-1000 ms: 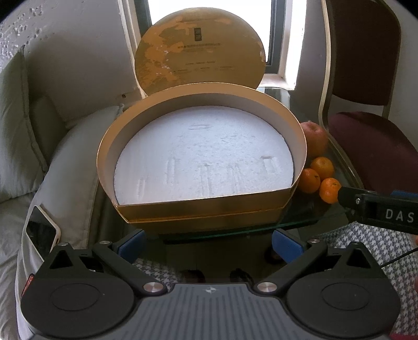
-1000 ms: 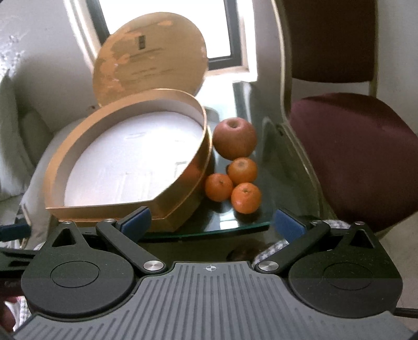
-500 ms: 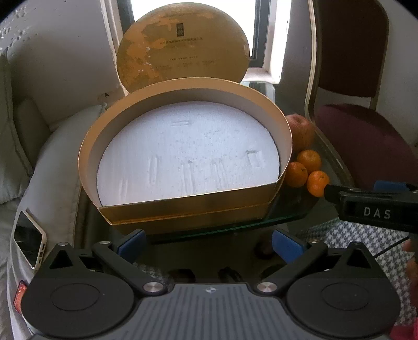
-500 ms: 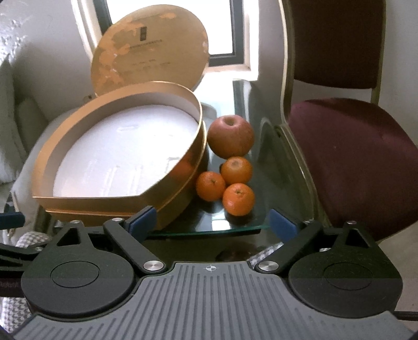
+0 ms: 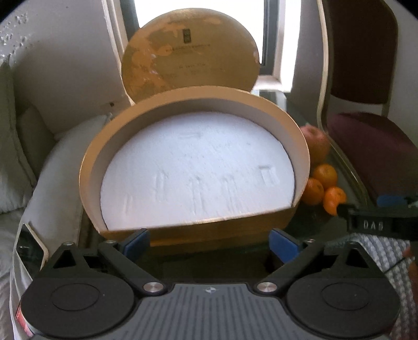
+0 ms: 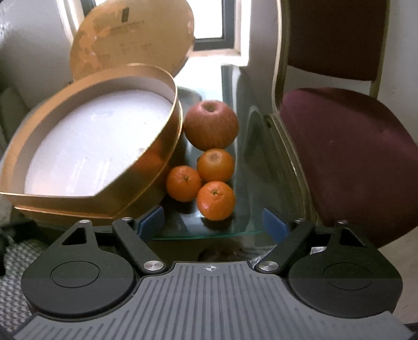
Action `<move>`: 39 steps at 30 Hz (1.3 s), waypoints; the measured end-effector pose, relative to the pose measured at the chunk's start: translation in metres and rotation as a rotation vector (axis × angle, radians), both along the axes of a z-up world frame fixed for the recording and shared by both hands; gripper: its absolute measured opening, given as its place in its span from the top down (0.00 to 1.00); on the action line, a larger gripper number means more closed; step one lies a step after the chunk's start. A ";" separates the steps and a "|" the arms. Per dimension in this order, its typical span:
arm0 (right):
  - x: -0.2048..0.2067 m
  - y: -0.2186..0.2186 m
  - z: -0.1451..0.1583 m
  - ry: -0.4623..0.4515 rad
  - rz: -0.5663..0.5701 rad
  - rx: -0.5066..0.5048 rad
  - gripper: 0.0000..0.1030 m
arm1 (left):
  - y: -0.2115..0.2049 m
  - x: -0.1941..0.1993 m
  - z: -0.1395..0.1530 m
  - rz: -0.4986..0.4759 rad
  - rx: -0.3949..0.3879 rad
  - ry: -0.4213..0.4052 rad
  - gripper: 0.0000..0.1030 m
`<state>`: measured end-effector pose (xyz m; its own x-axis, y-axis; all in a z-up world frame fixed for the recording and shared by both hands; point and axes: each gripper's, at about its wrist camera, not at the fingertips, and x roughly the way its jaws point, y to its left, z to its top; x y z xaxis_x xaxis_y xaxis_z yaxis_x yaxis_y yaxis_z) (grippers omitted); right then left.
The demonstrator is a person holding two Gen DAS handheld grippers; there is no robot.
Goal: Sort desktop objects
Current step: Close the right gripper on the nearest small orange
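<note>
Three oranges (image 6: 206, 180) sat clustered at lower centre of the right wrist view, touching one another, with an apple (image 6: 211, 125) just above them. All four rested on a glass table (image 6: 250, 146), close beside the gold wall of an open box (image 6: 156, 157) that filled the left of that frame. White foam (image 5: 198, 177) lined the box, and its round lid (image 5: 190, 55) stood upright behind it at top centre of the left wrist view, against a bright window (image 5: 198, 7).

Both grippers were empty with jaws spread apart. Seen from its own camera, the left gripper (image 5: 209, 242) hung at the box's near wall, at lower centre. The right gripper (image 6: 213, 225) sat at the table's near edge, just below the nearest orange. A maroon chair (image 6: 347, 146) filled the right side. At the lower left edge of the left wrist view a phone (image 5: 30, 251) lay on pale cushions (image 5: 62, 170).
</note>
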<state>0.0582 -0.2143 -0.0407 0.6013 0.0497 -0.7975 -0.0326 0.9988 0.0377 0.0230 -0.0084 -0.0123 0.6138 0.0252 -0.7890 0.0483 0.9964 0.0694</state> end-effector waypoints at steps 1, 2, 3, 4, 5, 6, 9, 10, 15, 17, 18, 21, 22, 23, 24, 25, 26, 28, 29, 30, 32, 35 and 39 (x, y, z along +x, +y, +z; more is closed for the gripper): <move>0.003 -0.001 -0.003 0.005 0.001 -0.003 0.18 | 0.001 0.002 0.000 0.006 -0.006 -0.004 0.05; 0.006 0.000 -0.006 0.011 0.004 -0.012 0.18 | 0.002 0.005 -0.001 0.012 -0.012 -0.007 0.05; 0.008 0.000 -0.009 0.017 0.007 -0.020 0.19 | 0.001 0.007 -0.001 0.019 -0.012 -0.010 0.05; 0.011 0.000 -0.012 0.023 0.010 -0.028 0.21 | 0.000 0.009 -0.001 0.027 0.006 -0.009 0.05; 0.013 0.000 -0.015 0.030 0.013 -0.037 0.22 | -0.002 0.011 -0.002 0.033 0.025 -0.006 0.05; 0.014 -0.001 -0.018 0.040 0.017 -0.045 0.22 | -0.003 0.014 -0.003 0.033 0.045 0.002 0.05; 0.019 -0.002 -0.024 0.055 0.027 -0.061 0.24 | -0.004 0.020 -0.008 0.038 0.063 0.026 0.04; 0.021 -0.002 -0.026 0.060 0.029 -0.063 0.25 | -0.003 0.021 -0.009 0.039 0.060 0.029 0.03; 0.028 0.000 -0.033 0.083 0.045 -0.075 0.27 | 0.000 0.025 -0.013 0.036 0.049 0.030 0.01; 0.029 0.001 -0.035 0.087 0.052 -0.088 0.27 | 0.000 0.026 -0.014 0.037 0.052 0.043 0.01; 0.030 0.002 -0.035 0.089 0.056 -0.094 0.28 | 0.000 0.027 -0.015 0.039 0.049 0.051 0.01; 0.031 0.005 -0.038 0.095 0.066 -0.113 0.32 | 0.001 0.029 -0.017 0.046 0.043 0.068 0.01; 0.032 0.006 -0.038 0.097 0.070 -0.119 0.34 | 0.001 0.029 -0.018 0.048 0.042 0.070 0.01; 0.033 0.007 -0.039 0.099 0.073 -0.125 0.34 | 0.002 0.029 -0.018 0.051 0.042 0.071 0.01; 0.033 0.007 -0.040 0.101 0.077 -0.131 0.35 | 0.002 0.029 -0.019 0.054 0.042 0.073 0.01; 0.034 0.008 -0.041 0.103 0.080 -0.138 0.35 | 0.002 0.029 -0.019 0.057 0.042 0.075 0.01; 0.035 0.009 -0.042 0.106 0.087 -0.145 0.36 | 0.003 0.030 -0.019 0.060 0.043 0.079 0.01; 0.037 0.011 -0.044 0.112 0.101 -0.165 0.38 | 0.003 0.030 -0.020 0.065 0.046 0.087 0.01; 0.037 0.013 -0.045 0.114 0.108 -0.172 0.38 | 0.003 0.030 -0.021 0.064 0.044 0.090 0.01; 0.037 0.013 -0.046 0.116 0.114 -0.179 0.38 | 0.003 0.030 -0.021 0.063 0.044 0.093 0.01; 0.038 0.015 -0.047 0.116 0.122 -0.192 0.38 | 0.003 0.030 -0.022 0.059 0.044 0.096 0.01; 0.038 0.017 -0.048 0.117 0.128 -0.201 0.39 | 0.002 0.030 -0.022 0.056 0.044 0.102 0.01; 0.038 0.017 -0.048 0.120 0.129 -0.174 0.55 | 0.004 0.029 -0.023 0.066 0.038 0.109 0.01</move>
<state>0.0963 -0.1972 -0.0883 0.4992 -0.0240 -0.8662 -0.1663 0.9784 -0.1229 0.0518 -0.0040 -0.0349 0.5206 0.0940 -0.8486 -0.0080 0.9944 0.1053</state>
